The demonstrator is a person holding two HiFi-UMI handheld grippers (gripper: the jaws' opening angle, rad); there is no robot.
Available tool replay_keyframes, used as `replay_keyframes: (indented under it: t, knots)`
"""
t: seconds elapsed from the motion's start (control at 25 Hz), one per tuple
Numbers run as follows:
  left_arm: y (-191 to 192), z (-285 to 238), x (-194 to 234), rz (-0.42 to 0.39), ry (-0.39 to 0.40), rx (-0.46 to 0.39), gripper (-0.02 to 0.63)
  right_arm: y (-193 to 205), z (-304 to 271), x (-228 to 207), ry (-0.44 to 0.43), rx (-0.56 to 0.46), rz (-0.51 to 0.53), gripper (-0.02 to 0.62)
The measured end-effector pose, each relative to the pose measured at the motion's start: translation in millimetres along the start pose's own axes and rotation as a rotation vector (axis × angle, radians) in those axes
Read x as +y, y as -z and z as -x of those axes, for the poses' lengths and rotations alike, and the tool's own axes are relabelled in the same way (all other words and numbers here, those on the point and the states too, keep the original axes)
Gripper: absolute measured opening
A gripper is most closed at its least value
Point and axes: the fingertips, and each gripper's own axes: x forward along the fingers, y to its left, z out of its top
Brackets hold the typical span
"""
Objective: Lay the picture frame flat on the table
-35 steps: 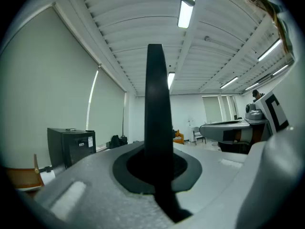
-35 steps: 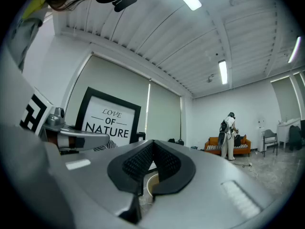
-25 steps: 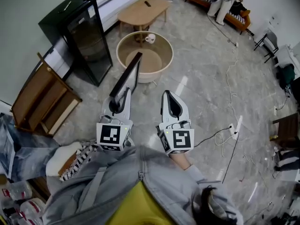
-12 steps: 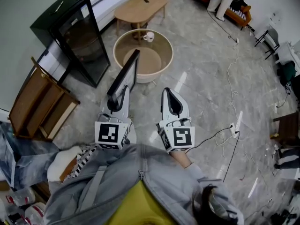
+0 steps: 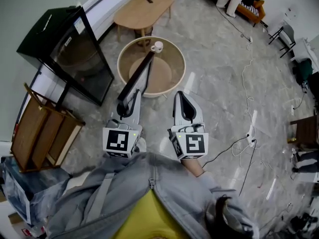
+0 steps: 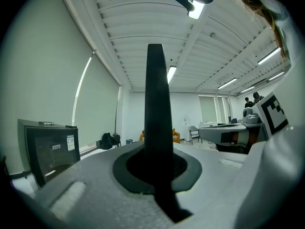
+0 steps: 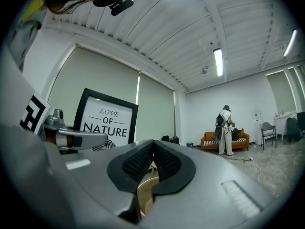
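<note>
Meanwhile the person had stepped closer, so the picture frame (image 5: 137,76), still upright and clamped edge-on in the left hand-held gripper (image 5: 126,102), now reached the near edge of the round worktop (image 5: 180,76), not yet laid flat, while the right hand-held gripper (image 5: 182,101) stayed clenched, empty.

My left gripper (image 5: 130,97) and right gripper (image 5: 182,97) are matt grey plastic. The right one's pads (image 7: 137,163) are black, ribbed and look rubbery. The picture frame (image 5: 137,75) has a black moulding with a dull sheen, and its print looks like white paper. The table (image 5: 120,66) is pale, smooth wood. The mug (image 5: 157,47) at its far edge is glossy white. The floor (image 5: 219,83) is polished grey stone, veined and reflective. The cabinet (image 5: 75,54) is black with a glossy glass door. My jacket (image 5: 124,193) is soft grey cloth.
</note>
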Motion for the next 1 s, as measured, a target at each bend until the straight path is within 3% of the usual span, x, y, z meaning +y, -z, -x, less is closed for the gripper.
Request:
replay_keyframes:
  t: [0.36, 1.0]
  knots:
    - [10.7, -88.2, 63.8, -0.003, 0.084, 0.008, 0.009, 12.5, -98.3, -13.8, 0.075, 0.014, 0.016, -0.003]
    - [17.0, -156.9, 89.4, 0.033, 0.133, 0.012, 0.009, 25.3, -170.5, -36.5, 0.075, 0.015, 0.013, -0.003]
